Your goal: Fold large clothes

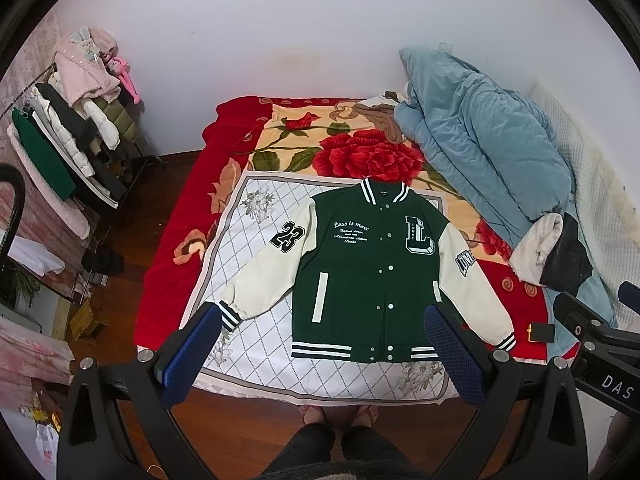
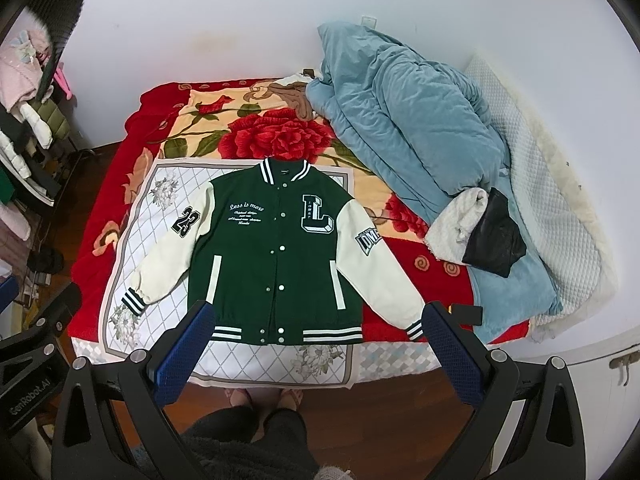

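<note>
A green varsity jacket (image 1: pixel 360 264) with cream sleeves lies flat and face up on a white diamond-patterned cloth (image 1: pixel 256 248) on the bed, sleeves spread out and down. It also shows in the right wrist view (image 2: pixel 272 248). My left gripper (image 1: pixel 324 344) is open and empty, held above the jacket's hem. My right gripper (image 2: pixel 316 340) is open and empty, held above the hem and the right cuff. Its body shows at the right edge of the left wrist view (image 1: pixel 592 332).
A red rose blanket (image 1: pixel 360 152) covers the bed. A blue duvet (image 1: pixel 480 152) is heaped at the right with a white towel (image 1: pixel 536 248) and black item (image 1: pixel 568 260). A clothes rack (image 1: pixel 68 132) stands left. Wooden floor and the person's feet (image 1: pixel 340 416) lie below.
</note>
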Available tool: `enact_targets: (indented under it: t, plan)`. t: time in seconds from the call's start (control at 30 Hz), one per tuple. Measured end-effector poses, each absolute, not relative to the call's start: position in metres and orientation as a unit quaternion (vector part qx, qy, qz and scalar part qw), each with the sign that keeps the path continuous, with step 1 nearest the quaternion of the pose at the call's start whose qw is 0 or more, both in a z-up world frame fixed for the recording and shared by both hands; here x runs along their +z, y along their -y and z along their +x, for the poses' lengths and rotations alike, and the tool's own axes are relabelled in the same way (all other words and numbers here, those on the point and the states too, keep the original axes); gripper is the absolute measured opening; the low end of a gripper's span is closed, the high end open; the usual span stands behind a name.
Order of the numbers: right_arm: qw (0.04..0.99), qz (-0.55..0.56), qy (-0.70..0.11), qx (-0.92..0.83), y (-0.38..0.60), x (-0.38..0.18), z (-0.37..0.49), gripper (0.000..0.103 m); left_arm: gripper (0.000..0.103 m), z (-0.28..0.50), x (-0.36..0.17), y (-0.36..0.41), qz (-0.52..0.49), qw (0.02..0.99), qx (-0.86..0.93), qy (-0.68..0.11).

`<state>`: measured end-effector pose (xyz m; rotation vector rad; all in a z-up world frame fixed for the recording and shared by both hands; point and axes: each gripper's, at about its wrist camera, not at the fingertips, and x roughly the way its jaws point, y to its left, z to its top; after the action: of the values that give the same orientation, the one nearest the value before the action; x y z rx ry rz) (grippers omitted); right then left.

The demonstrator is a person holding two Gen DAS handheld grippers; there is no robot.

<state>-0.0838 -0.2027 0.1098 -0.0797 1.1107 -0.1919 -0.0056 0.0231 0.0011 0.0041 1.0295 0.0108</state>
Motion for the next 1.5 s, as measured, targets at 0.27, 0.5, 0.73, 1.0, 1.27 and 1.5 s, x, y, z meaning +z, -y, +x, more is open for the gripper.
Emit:
enact_targets:
  t: [0.27,0.5,0.73,1.0,1.27,1.5]
  plan:
    - [0.845,-0.039,-0.526,-0.091,0.2,0.112,-0.08,0.103,0.103,-0.007,0.002,-0.026,0.001,0.872,0.006,-0.49]
    - [0.845,-0.039,-0.525,-0.091,0.2,0.114,-0.08,0.103,0.103,-0.005,0.003,-0.022,0.002,0.872,0.006,-0.49]
    - [0.846,-0.039,-0.524,-0.09,0.198,0.116,-0.078,0.103,0.103,-0.004,0.003,-0.023,0.002,0.871,0.006,-0.491]
    - [0.846,-0.04,-0.523,-0.091,0.197,0.117,-0.078,0.103,0.103,-0.002,0.006,-0.027,0.001,0.872,0.006,-0.489]
    - [0.847,-0.04,-0.523,-0.091,0.196,0.123,-0.075,0.103,0.103,-0.004,0.005,-0.025,0.002,0.873,0.005,-0.487]
    - [0.847,-0.04,-0.523,-0.091,0.196,0.122,-0.075,0.103,0.103,-0.004,0.005,-0.022,0.001,0.874,0.005,-0.487]
